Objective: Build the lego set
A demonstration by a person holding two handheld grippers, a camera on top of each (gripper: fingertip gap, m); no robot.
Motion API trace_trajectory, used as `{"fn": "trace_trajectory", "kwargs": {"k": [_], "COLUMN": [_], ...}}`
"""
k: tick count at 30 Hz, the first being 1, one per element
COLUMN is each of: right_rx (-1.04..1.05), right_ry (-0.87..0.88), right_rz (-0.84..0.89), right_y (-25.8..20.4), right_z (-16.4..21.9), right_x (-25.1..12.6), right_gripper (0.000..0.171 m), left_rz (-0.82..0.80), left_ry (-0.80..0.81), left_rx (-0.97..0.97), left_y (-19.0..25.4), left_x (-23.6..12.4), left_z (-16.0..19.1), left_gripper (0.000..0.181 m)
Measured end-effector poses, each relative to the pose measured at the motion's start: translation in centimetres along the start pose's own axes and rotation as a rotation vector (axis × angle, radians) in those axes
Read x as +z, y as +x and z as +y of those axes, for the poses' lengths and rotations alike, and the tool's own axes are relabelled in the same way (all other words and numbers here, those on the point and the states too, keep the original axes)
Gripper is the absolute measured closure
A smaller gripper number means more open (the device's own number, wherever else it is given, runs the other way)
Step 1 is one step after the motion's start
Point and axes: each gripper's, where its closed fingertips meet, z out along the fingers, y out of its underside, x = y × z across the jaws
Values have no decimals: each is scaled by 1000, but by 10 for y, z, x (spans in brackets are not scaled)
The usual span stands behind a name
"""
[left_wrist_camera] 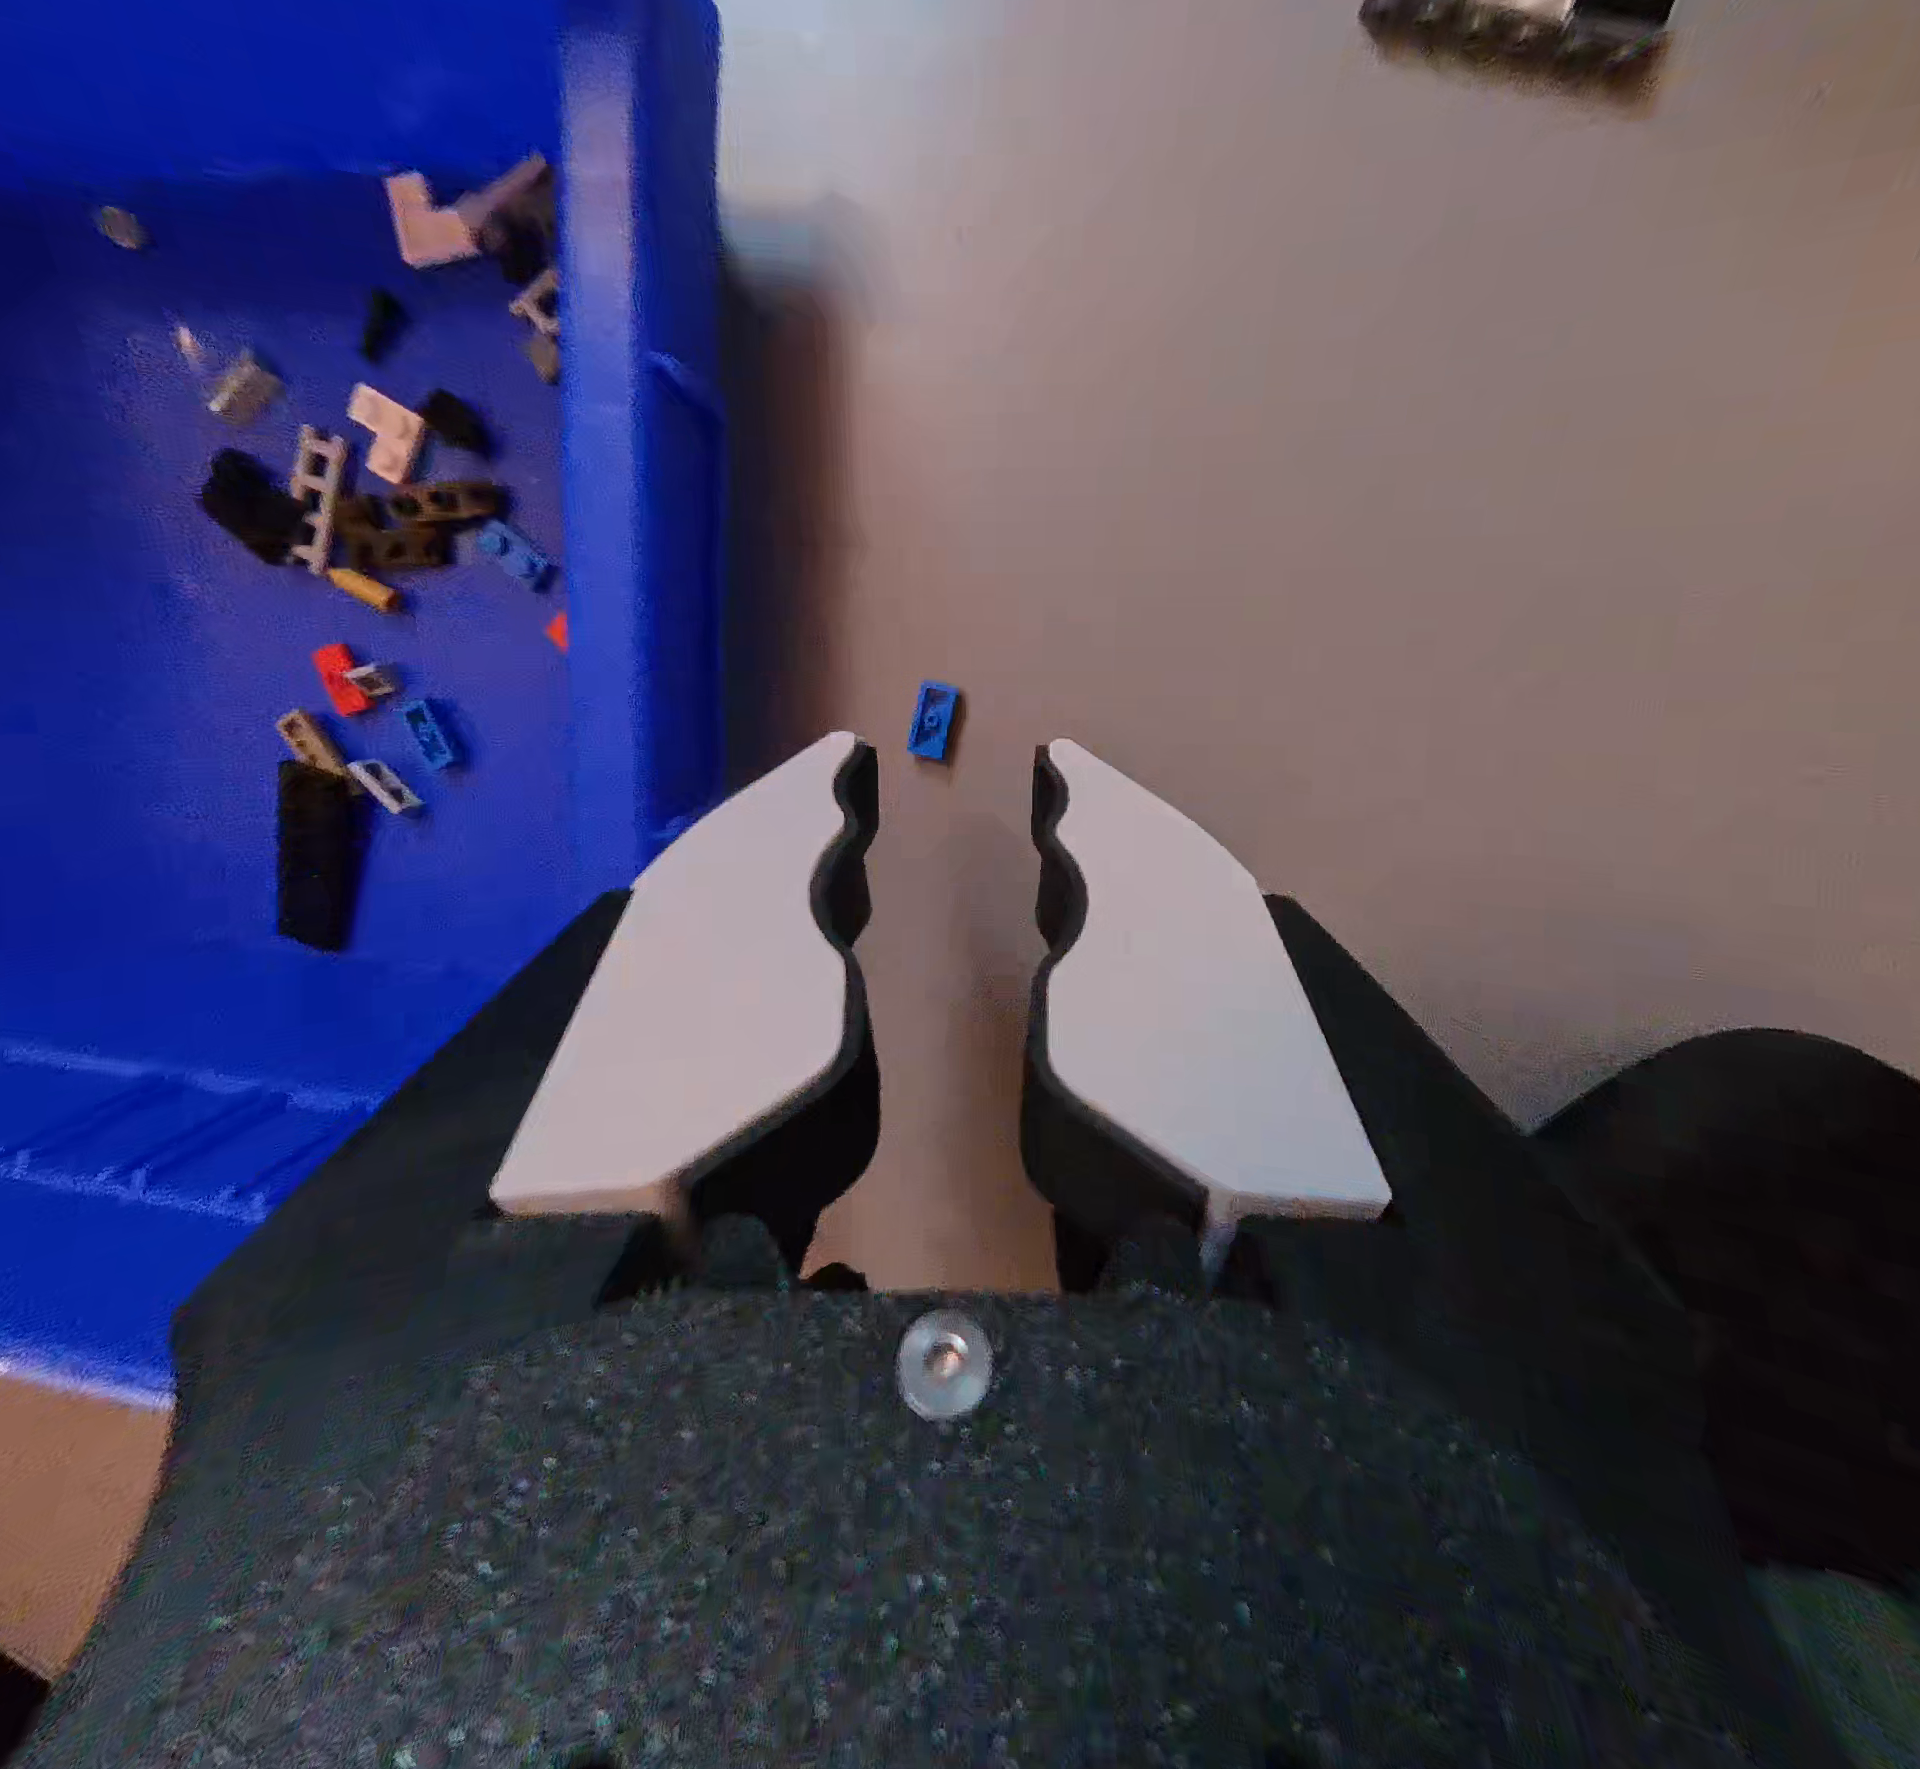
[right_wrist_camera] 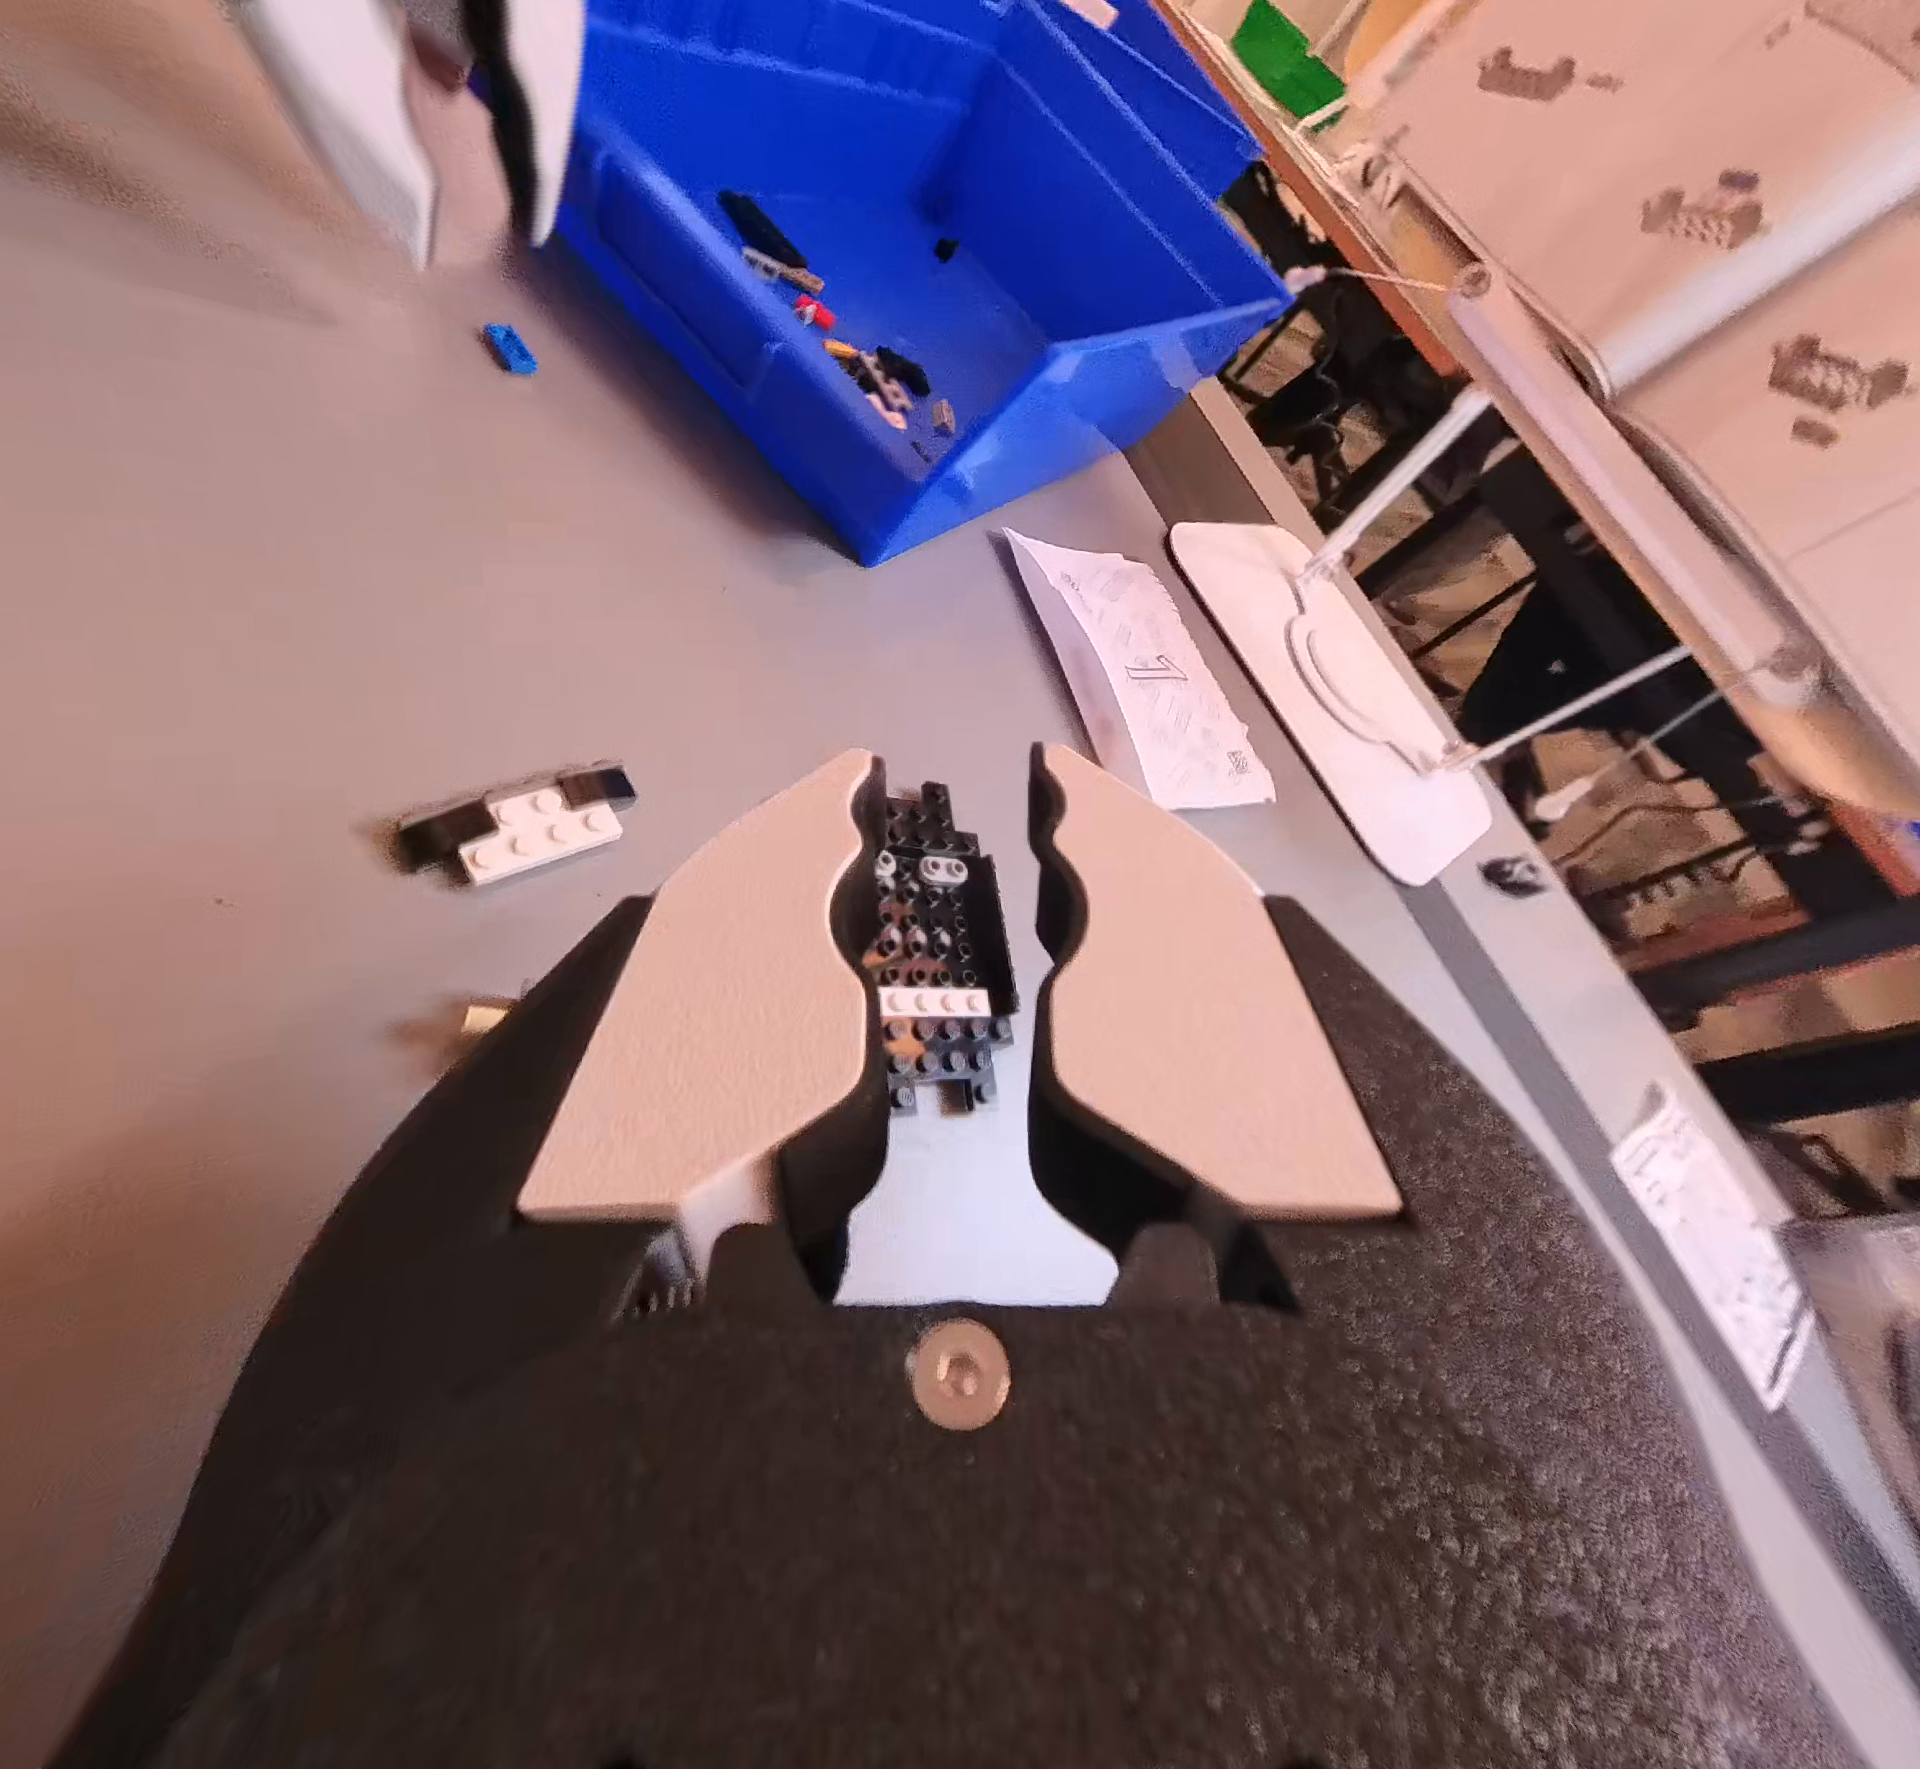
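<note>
Left tongs [left_wrist_camera: 954, 755] apart, empty, just short of a small blue plate [left_wrist_camera: 934, 721] lying on the desk [left_wrist_camera: 1351, 472] beside the blue bin [left_wrist_camera: 644, 369]; right tongs [right_wrist_camera: 954, 769] apart, straddling a black brick assembly [right_wrist_camera: 940, 940] on the desk.

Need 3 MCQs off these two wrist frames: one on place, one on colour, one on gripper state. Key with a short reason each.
1. Where does the small blue plate lie?
A. In the bin
B. On the table, just ahead of the left gripper
C. Between the right gripper's fingers

2. What colour is the bin?
A. Blue
B. Green
C. Grey

3. How is the right gripper?
A. Shut on a white brick
B. Shut, empty
C. Open over the black brick assembly

Key: B, it sits on bare table beside the bin. A, the walls are blue. C, a gap shows on each side of the assembly.
</note>
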Motion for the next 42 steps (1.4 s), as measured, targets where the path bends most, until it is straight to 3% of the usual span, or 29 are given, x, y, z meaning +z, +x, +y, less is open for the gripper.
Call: {"fn": "trace_trajectory", "kwargs": {"k": [6, 10, 12, 14, 16, 18, 20, 21, 22, 23, 29, 32, 34, 36, 38, 42], "right_rx": [264, 475, 542, 554, 581, 606, 605, 606, 610, 612, 605, 597, 592, 584, 577, 579], "right_ry": [-12, -205, -214, -205, -188, -176, -175, -176, -173, -174, -179, -178, -175, -172, -169, -161], "right_rz": [55, 256, 294, 336, 364, 383, 405, 412, 417, 419, 401, 395, 386, 381, 379, 377], "right_y": [28, 68, 78, 89, 98, 105, 110, 111, 112, 113, 110, 109, 108, 107, 106, 106], "right_z": [14, 60, 71, 77, 81, 84, 88, 89, 90, 91, 92, 91, 91, 90, 89, 89], "right_x": [-3, -7, -10, -15, -19, -22, -25, -26, -27, -28, -25, -25, -24, -23, -22, -22], "right_gripper": [145, 140, 137, 137, 137, 137, 138, 138, 138, 138, 138, 138, 138, 139, 139, 139], "left_rz": [8, 70, 82, 80, -11, -228, -398, -432, -422, -407, -380, -279, -59, 180, 358, 423], "left_ry": [-112, -86, -92, 9, 171, 366, 413, 367, 300, 264, 355, 406, 492, 545, 453, 299], "left_rx": [-23, -26, 1, 8, -34, -148, -288, -330, -355, -367, -292, -237, -138, -55, 14, 18], "left_y": [-9, -2, 0, 0, -17, -61, -100, -109, -112, -112, -98, -75, -32, 20, 65, 101], "left_x": [28, 33, 32, 23, 3, -27, -43, -40, -30, -22, -20, -18, -15, -11, 10, 53], "left_z": [13, 7, 5, -12, -40, -66, -63, -54, -45, -40, -63, -80, -101, -119, -117, -113], "left_gripper": [160, 174, 174, 174, 173, 174, 174, 167, 145, 135, 127, 127, 145, 147, 133, 106]}}
